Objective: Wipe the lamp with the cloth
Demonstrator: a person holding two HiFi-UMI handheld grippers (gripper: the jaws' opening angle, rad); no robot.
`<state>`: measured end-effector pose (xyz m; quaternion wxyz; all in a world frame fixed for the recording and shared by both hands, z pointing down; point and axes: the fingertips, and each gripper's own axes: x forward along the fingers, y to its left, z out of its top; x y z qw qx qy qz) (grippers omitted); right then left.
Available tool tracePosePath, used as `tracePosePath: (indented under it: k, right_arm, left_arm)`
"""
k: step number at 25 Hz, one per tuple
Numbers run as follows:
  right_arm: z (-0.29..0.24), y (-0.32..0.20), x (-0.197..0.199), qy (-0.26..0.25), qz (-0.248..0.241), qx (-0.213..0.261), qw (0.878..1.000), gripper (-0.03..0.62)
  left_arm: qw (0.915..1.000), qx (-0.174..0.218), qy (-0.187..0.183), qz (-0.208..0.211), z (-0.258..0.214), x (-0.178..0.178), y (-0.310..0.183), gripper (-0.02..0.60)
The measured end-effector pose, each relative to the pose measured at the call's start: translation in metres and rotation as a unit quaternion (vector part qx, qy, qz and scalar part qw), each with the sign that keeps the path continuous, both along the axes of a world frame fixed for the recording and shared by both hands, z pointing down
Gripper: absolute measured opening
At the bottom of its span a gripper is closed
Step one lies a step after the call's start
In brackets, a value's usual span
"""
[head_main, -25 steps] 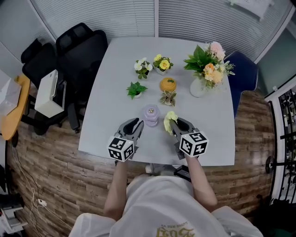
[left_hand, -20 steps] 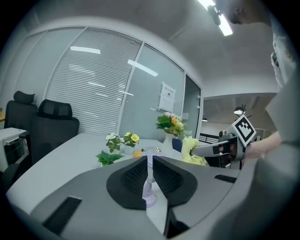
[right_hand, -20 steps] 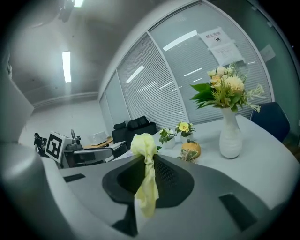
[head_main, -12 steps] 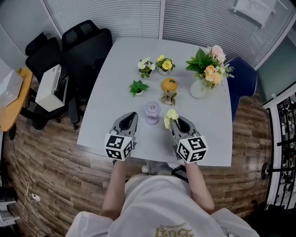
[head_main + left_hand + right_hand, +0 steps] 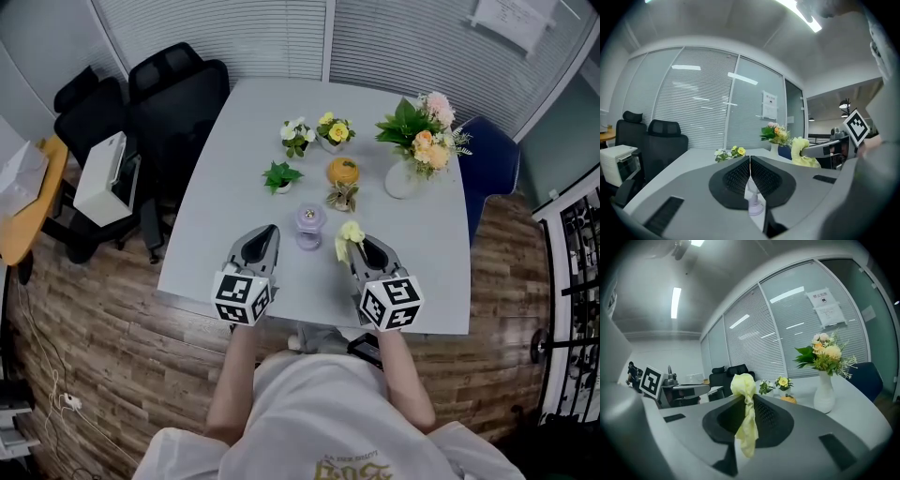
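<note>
Over the counter [image 5: 239, 141], left hand-held gripper [image 5: 266, 233] is pressed together, empty; right hand-held gripper [image 5: 356, 247] pinches cloth [image 5: 349, 232]; unheld lamp [image 5: 310, 225] could topple when wiped.

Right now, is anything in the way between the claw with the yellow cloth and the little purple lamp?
Nothing visible. The right claw grips the yellow cloth, and the lamp stands just to its left with only bare table between them. The left claw, shut and empty, sits on the lamp's far side, off that path.
</note>
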<state>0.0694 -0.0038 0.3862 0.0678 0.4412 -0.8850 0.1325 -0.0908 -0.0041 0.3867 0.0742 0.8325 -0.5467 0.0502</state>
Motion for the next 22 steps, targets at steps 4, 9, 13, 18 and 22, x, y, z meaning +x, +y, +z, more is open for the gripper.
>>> tracePosePath:
  k: [4,9,13,18,22]
  right_arm:
    - [0.0002,0.0019,0.0007,0.0,0.001,-0.003,1.0,0.051]
    - [-0.0003,0.0034,0.0003,0.003,0.002,-0.001,1.0,0.051]
    - [0.002,0.004,0.0003,0.005,0.0,-0.003,1.0,0.051]
    - [0.0013,0.0068,-0.0002,0.008,-0.005,-0.004,1.0,0.051]
    - [0.0005,0.0078,0.0029,0.009,-0.006,-0.003,1.0,0.051]
  left_arm:
    - [1.0,-0.004,-0.001,0.004,0.0013,0.001,0.0028,0.006]
    - [1.0,-0.006,-0.001,0.004,0.0035,-0.0008,0.0069,0.006]
    - [1.0,-0.008,-0.002,0.002,0.0047,-0.0007,0.0081,0.006]
    - [1.0,-0.007,-0.005,0.004,0.0025,0.0023,0.0097,0.006]
    - [0.9999,-0.007,-0.005,0.006,0.0022,0.006,0.0098,0.006]
